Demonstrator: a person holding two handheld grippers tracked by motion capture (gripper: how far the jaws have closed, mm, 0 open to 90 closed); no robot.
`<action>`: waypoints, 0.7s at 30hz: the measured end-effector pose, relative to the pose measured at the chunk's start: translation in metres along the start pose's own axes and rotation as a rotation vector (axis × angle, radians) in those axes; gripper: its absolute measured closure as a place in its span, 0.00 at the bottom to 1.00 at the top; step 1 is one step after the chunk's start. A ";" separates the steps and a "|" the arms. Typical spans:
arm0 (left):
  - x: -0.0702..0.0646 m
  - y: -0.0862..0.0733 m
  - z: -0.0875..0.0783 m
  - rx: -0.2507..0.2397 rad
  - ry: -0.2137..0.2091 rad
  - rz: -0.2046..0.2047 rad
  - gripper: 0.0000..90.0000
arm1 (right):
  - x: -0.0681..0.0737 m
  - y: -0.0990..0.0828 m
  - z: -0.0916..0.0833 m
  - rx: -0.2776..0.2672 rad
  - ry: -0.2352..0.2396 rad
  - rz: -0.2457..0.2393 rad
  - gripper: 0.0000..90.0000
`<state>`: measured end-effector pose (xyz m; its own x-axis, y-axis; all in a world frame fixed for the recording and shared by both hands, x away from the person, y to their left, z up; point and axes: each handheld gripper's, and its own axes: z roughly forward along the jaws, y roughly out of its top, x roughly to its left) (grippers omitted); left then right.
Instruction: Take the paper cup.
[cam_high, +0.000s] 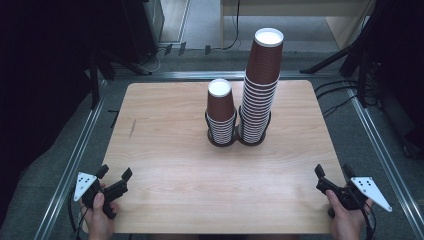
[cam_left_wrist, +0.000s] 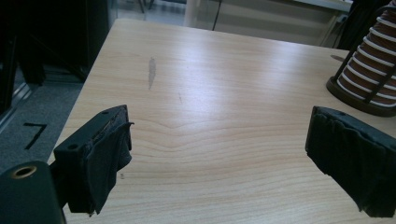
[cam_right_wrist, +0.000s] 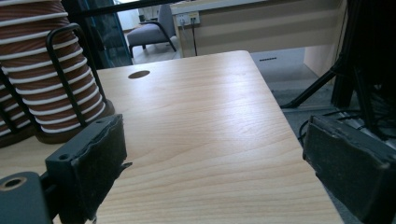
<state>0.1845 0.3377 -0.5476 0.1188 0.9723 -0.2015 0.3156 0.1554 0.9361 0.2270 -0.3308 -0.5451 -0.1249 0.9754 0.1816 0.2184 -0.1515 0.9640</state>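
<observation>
Cups are what my tongs point toward, two nested brown paper stacks standing in a black wire holder near the middle of the wooden table, well apart from both of my hands. Nearest to me, my left gripper sits at the near left corner with its jaws spread wide and nothing between them but bare wood; my right gripper sits at the near right edge, jaws equally wide and empty. Farther out stands the short stack, and just beside it, on its right, the tall stack, both upright with white insides showing at the top. I judge single paper cups to be very light, thin-walled and easy to crush, so a gentle squeeze is all they can take. The ribbed sleeves should give my pads some bite, yet nested cups tend to cling together, and a pull may lift several at once. I would take hold of the topmost cup on its brown side wall just under the rolled rim, where the paper is stiffest, and lift straight up. The tall stack looks top-heavy to me, so a sideways tug could tip it.
</observation>
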 end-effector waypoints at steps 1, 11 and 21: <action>0.000 0.000 0.000 0.000 0.000 0.000 0.08 | 0.000 0.000 0.000 0.000 0.000 0.000 0.07; -0.007 -0.003 0.007 0.010 -0.009 0.057 0.08 | 0.016 0.010 0.000 -0.001 0.032 -0.050 0.08; -0.007 -0.004 0.007 0.015 -0.009 0.056 0.08 | 0.040 0.021 0.003 -0.022 0.057 -0.137 0.08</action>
<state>0.1888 0.3288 -0.5516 0.1451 0.9778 -0.1512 0.3225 0.0977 0.9415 0.2300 -0.2946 -0.5181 -0.2073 0.9765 0.0584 0.1745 -0.0219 0.9844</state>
